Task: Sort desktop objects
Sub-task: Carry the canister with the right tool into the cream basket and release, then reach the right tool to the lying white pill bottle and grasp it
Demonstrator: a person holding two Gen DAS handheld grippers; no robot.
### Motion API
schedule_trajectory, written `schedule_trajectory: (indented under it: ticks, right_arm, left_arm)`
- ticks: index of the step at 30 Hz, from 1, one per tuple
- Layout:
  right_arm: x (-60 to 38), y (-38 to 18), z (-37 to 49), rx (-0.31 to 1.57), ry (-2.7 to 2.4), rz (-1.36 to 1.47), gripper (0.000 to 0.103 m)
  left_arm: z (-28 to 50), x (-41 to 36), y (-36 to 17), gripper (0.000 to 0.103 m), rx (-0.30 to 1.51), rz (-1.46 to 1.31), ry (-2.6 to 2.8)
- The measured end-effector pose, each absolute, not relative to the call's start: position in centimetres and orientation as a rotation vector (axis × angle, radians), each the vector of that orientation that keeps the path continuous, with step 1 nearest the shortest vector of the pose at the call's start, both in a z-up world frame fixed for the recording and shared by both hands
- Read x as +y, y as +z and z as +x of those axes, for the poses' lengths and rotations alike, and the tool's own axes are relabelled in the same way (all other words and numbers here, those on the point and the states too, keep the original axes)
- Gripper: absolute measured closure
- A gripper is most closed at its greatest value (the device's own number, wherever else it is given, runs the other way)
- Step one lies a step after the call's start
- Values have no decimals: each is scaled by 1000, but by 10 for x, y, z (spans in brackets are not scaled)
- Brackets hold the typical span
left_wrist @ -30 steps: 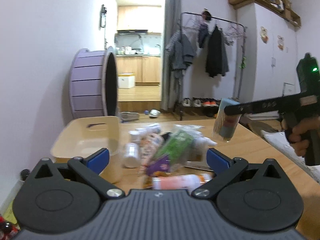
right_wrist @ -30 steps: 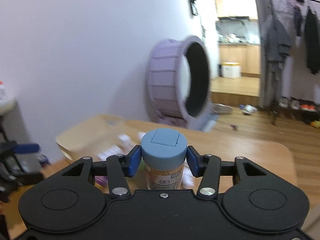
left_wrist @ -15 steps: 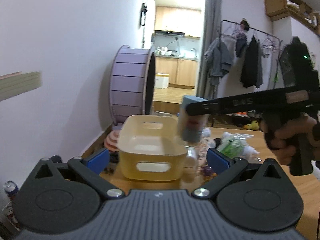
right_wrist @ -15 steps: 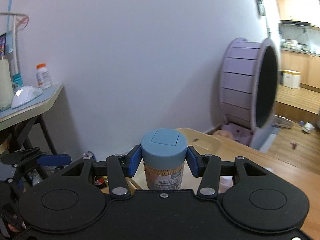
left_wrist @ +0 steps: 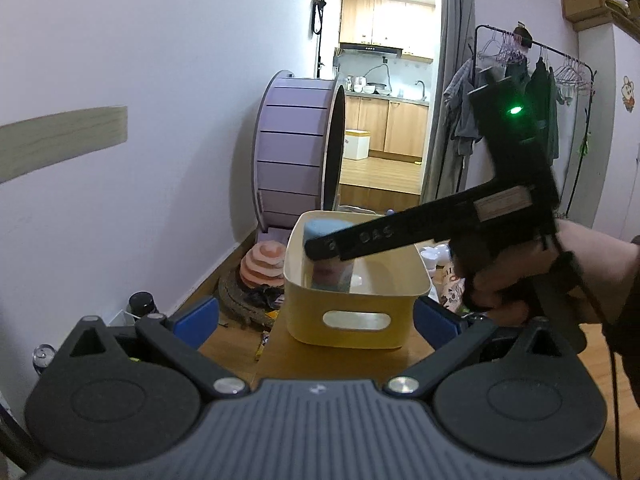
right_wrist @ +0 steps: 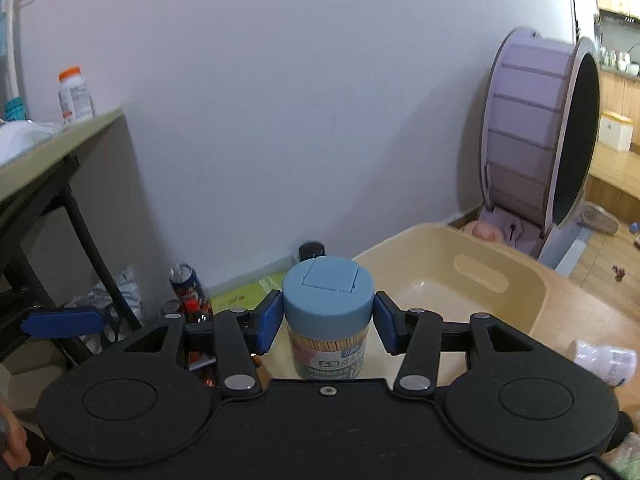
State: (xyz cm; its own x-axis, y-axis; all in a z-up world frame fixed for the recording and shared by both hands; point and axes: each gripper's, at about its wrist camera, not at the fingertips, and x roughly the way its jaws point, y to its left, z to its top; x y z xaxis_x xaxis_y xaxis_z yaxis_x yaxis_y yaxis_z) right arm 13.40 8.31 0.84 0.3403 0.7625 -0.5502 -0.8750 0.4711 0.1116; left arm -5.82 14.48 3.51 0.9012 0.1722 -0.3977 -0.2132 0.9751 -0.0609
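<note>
A storage bin (left_wrist: 348, 322) stands at the left edge of the surface (left_wrist: 320, 364), close to the wall. The right gripper (right_wrist: 326, 322) reaches over the bin from the right, with a toothpick jar (right_wrist: 328, 320) between its pads and inside the bin's rim. The left gripper (left_wrist: 316, 318) sits before the bin's near wall, one pad to either side of it. Small items (left_wrist: 440, 264) lie on the surface right of the bin. Behind the bin, on the floor, stands a large wheel (left_wrist: 298, 152), with a round tiered toy (left_wrist: 262, 264) at its foot. A can (right_wrist: 188, 284) stands on the floor beyond the surface's left edge, beside a side desk (right_wrist: 52, 148).
</note>
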Motion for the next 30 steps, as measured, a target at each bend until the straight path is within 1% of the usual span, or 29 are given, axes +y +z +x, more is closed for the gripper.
schedule_trajectory:
  ticks: [1, 2, 7, 12, 15, 21, 26, 30]
  right_arm:
    - [83, 9, 132, 585, 1074, -219, 49]
    - [82, 10, 130, 582, 1072, -220, 48]
    - [50, 26, 122, 537, 1042, -189, 47]
    - [-14, 36, 108, 496, 966, -192, 43]
    - [-53, 31, 92, 495, 921, -208, 41]
    - [-109, 7, 59, 509, 888, -235, 40]
    - [-126, -12, 49, 537, 911, -239, 40]
    - [-133, -17, 46, 535, 921, -250, 40]
  left_arm:
    - [-59, 144, 35, 0, 404, -101, 197]
    - [-59, 143, 34, 0, 406, -96, 194]
    - [-53, 140, 31, 0, 416, -95, 173]
    - [-49, 129, 29, 0, 426, -92, 110]
    - [-45, 119, 27, 0, 435, -90, 55]
    - [-40, 103, 20, 0, 442, -108, -60]
    - [-37, 88, 14, 0, 441, -79, -117]
    - [-34, 84, 10, 0, 446, -80, -141]
